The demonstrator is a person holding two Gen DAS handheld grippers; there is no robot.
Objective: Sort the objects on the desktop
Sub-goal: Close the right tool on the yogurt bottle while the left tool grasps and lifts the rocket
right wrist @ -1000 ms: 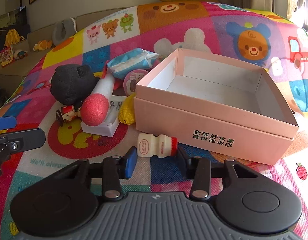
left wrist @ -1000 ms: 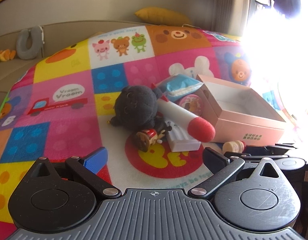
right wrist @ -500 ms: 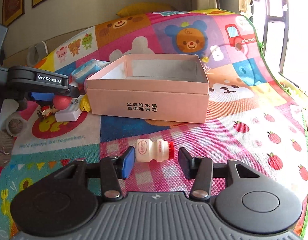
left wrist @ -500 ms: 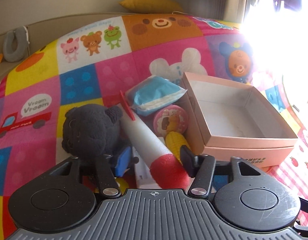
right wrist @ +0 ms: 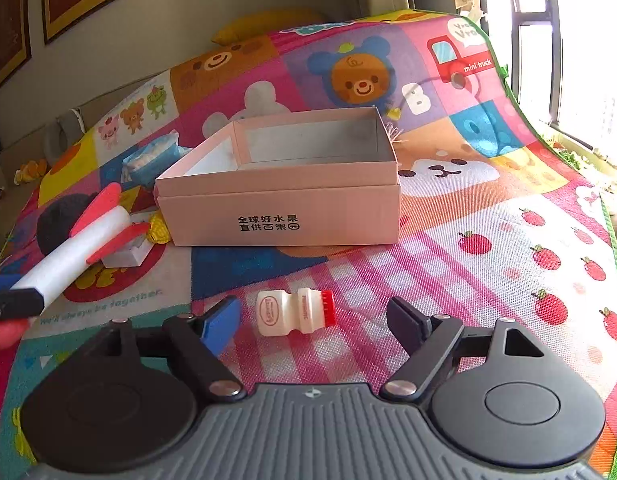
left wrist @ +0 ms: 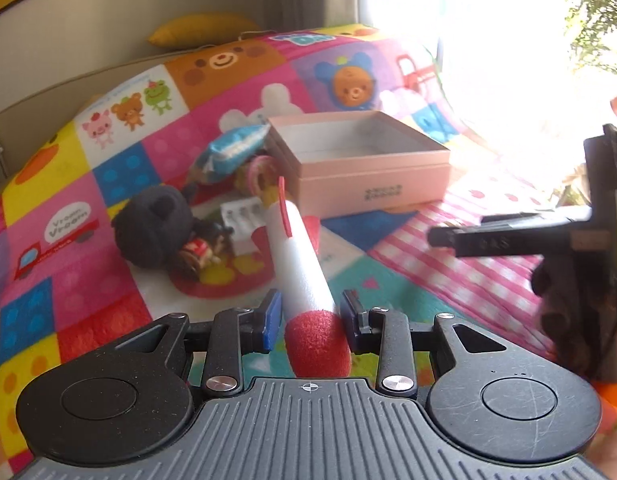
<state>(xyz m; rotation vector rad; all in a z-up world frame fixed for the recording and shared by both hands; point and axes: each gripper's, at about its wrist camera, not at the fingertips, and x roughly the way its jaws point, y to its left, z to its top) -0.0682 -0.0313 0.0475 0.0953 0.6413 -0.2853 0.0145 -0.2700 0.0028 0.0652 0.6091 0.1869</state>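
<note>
The left hand-held gripper (left wrist: 308, 322) is pointed downward over the play mat (left wrist: 448, 280) and is clenched on the foam rocket (left wrist: 304, 264), gripped just behind its red nose; the white body and red fins are raised off the mat and angled toward the pink box (left wrist: 368, 176). One second earlier this gripper was spread wide above the toy pile, with the rocket lying against the black plush toy (left wrist: 152, 228). The right hand-held gripper (right wrist: 312, 320) is held low over the checked patch near the mat's front edge; its jaws are opening and are clear of the small yogurt bottle (right wrist: 294, 312), which lies on its side on the mat between them, in front of the box. Half a second earlier the jaws were set much closer about the bottle. The box interior is seen to be bare.
</note>
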